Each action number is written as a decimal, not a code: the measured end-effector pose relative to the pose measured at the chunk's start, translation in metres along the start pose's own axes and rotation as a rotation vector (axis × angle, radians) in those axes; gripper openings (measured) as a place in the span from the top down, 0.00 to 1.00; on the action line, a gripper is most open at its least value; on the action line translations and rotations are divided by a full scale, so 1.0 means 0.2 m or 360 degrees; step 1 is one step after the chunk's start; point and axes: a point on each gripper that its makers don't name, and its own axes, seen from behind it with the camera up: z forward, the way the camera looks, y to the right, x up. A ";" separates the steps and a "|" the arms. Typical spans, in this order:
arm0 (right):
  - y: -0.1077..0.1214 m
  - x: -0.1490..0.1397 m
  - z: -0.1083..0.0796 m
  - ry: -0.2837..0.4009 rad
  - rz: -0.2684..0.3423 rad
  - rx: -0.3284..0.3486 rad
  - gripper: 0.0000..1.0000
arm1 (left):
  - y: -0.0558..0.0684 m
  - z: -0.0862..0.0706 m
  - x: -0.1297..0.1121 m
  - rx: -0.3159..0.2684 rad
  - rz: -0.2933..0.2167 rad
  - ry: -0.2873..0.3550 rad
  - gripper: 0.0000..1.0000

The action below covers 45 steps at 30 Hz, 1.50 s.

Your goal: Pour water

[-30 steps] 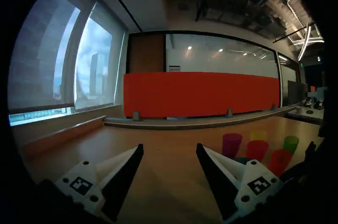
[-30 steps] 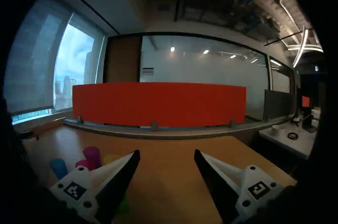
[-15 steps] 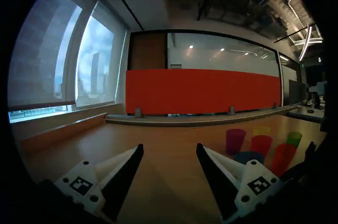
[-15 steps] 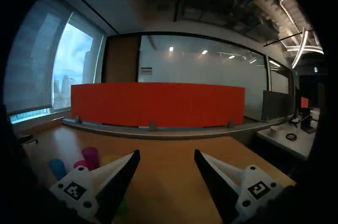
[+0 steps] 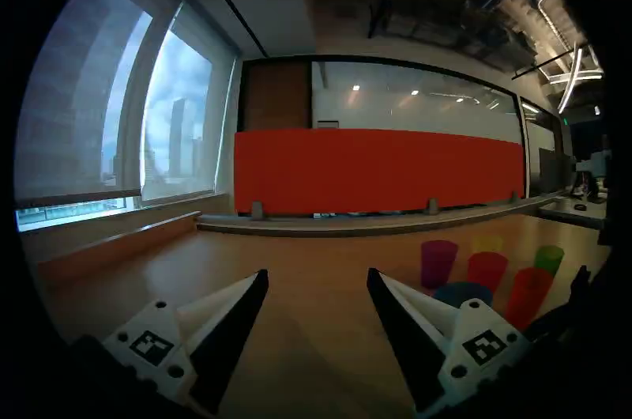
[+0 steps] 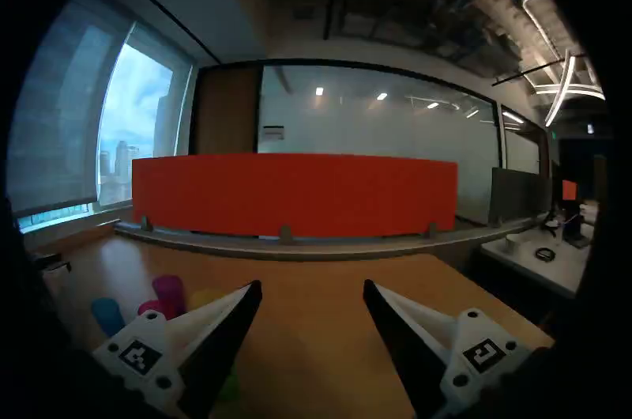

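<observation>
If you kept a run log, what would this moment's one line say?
left claw: open, empty | right claw: open, empty | coloured cups: upright, clustered on wooden desk, untouched | pour: not yet begun

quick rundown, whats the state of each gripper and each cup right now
left gripper: open, empty
right gripper: open, empty
purple cup: upright on table
yellow cup: upright, behind red
red cup: upright
green cup: upright
orange cup: upright
blue cup: upright, partly hidden by a finger
Contents of every cup: cannot tell
</observation>
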 end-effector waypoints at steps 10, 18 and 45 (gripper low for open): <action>0.01 0.02 -0.02 0.0044 0.0004 0.0012 0.01 | 0.00 0.00 -0.01 0.0000 -0.0001 -0.0002 0.07; 0.05 0.05 -0.04 0.0104 -0.0015 0.0037 0.01 | 0.00 -0.01 -0.01 0.0000 0.0000 -0.0002 0.07; 0.04 -0.11 0.09 0.0140 0.0020 0.0034 0.01 | 0.00 -0.01 -0.01 0.0000 0.0001 -0.0002 0.07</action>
